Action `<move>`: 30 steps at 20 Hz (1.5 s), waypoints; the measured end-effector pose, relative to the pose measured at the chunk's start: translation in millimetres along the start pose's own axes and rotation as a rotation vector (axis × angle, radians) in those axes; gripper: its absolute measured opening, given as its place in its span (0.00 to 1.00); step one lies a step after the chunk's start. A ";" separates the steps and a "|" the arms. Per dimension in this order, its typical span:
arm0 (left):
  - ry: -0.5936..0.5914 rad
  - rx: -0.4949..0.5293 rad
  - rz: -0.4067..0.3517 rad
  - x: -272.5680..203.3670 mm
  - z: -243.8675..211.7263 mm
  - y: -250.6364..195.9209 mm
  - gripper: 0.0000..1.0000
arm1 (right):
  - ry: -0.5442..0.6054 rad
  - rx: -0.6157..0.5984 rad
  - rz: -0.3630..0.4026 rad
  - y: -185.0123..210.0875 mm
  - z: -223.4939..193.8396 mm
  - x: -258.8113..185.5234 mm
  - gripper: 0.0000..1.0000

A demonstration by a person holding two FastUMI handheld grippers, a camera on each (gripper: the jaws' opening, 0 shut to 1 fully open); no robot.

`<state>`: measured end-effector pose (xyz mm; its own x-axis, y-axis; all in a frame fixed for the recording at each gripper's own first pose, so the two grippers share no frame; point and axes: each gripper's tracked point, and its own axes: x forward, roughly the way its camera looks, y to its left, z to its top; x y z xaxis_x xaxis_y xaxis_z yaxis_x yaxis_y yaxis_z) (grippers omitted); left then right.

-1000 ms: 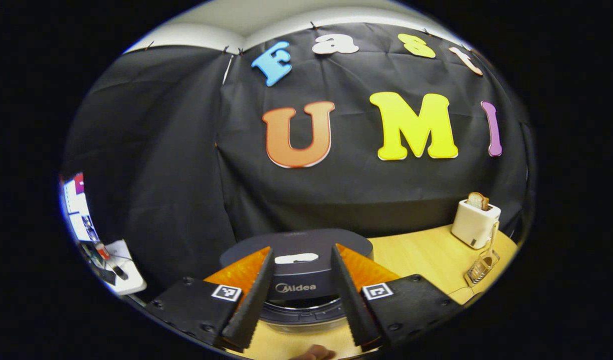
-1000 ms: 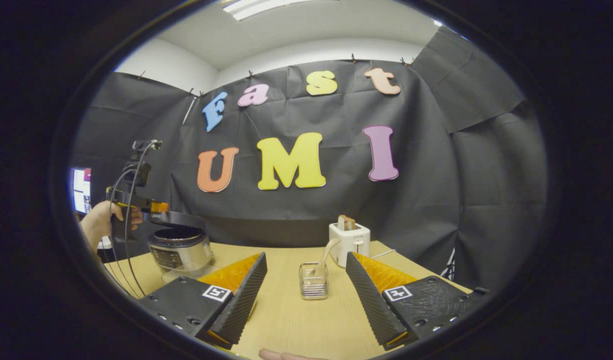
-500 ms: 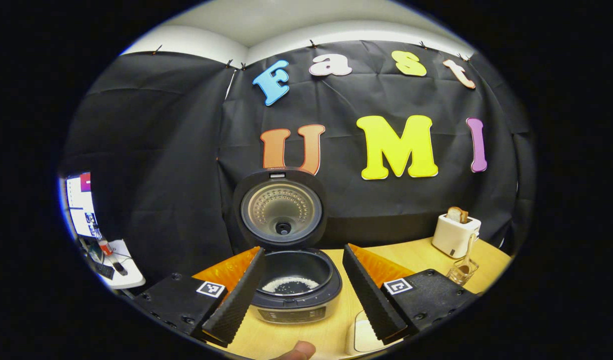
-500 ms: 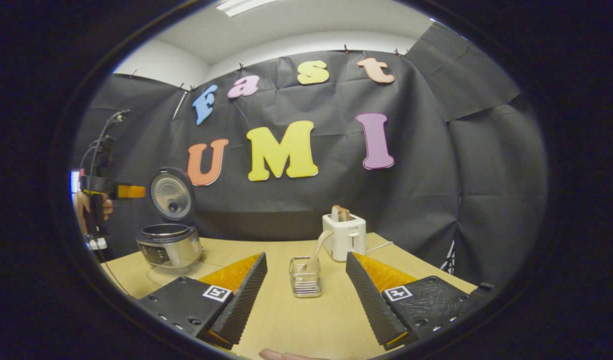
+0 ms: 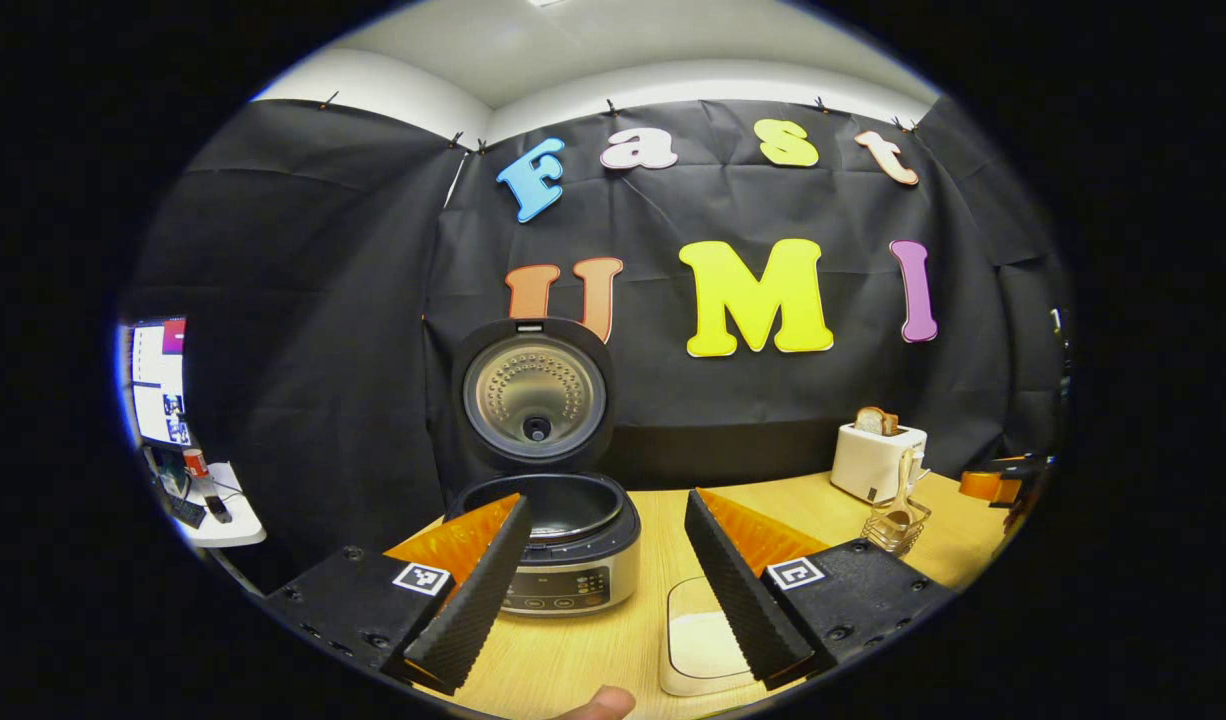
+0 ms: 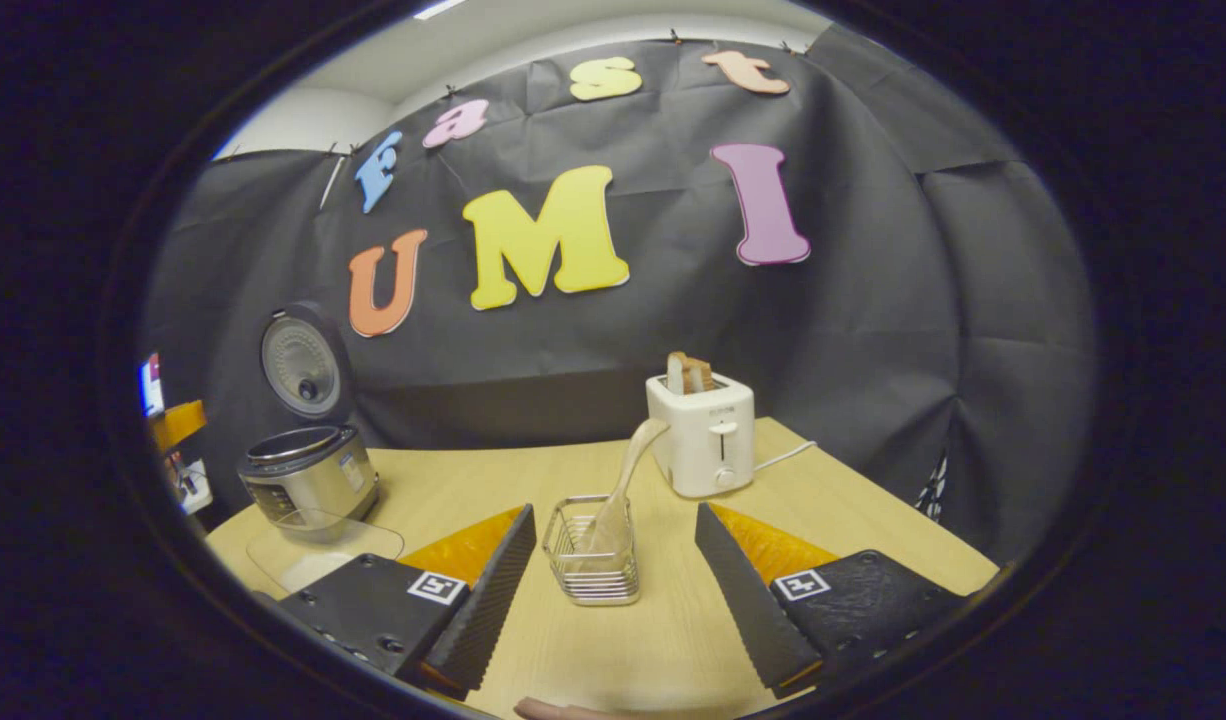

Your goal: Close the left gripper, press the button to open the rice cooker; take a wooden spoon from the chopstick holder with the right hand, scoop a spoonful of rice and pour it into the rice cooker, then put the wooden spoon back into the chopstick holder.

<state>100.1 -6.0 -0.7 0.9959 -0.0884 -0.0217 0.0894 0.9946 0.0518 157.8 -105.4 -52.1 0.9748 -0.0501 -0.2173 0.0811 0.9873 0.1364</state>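
with the rice cooker (image 6: 308, 478) open, the right tool (image 6: 613, 590), fingers apart and empty, could tip the light chopstick holder (image 6: 593, 550) by nudging the leaning wooden spoon (image 6: 625, 475).

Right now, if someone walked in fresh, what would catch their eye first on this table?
Probably the dark round rice cooker at the table's left end, its lid standing straight up and showing a shiny metal underside. Next, the pale wooden spoon leaning out of the wire chopstick holder, ahead of the open right gripper, with the white toaster holding bread just behind.
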 end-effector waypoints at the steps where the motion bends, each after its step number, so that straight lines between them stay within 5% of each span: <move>1: 0.014 -0.011 -0.005 -2.8 -5.9 -0.8 0.99 | 0.019 -0.005 0.001 -1.7 0.7 15.2 0.96; 7: 0.030 -0.042 0.026 -15.7 -32.0 10.1 0.99 | 0.117 -0.106 -0.030 -8.4 0.9 109.1 0.96; 15: 0.089 -0.026 0.002 -9.7 -63.8 6.9 0.99 | 0.213 -0.058 -0.023 -6.0 3.2 186.3 0.96; 18: 0.076 0.009 0.019 -9.1 -64.3 15.9 0.99 | 0.261 0.010 0.023 0.6 -1.1 202.8 0.88; 25: 0.068 -0.005 0.084 -12.4 -60.3 47.1 0.95 | 0.302 0.062 0.029 -7.1 -8.9 215.6 0.32; 30: 0.067 0.006 0.113 -16.5 -57.6 52.5 0.99 | 0.267 0.102 0.056 7.3 11.8 185.3 0.23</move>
<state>87.4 50.8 -55.0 0.9962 0.0281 -0.0825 -0.0228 0.9977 0.0640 341.5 -109.3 -79.9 0.8902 0.0594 -0.4516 0.0620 0.9664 0.2493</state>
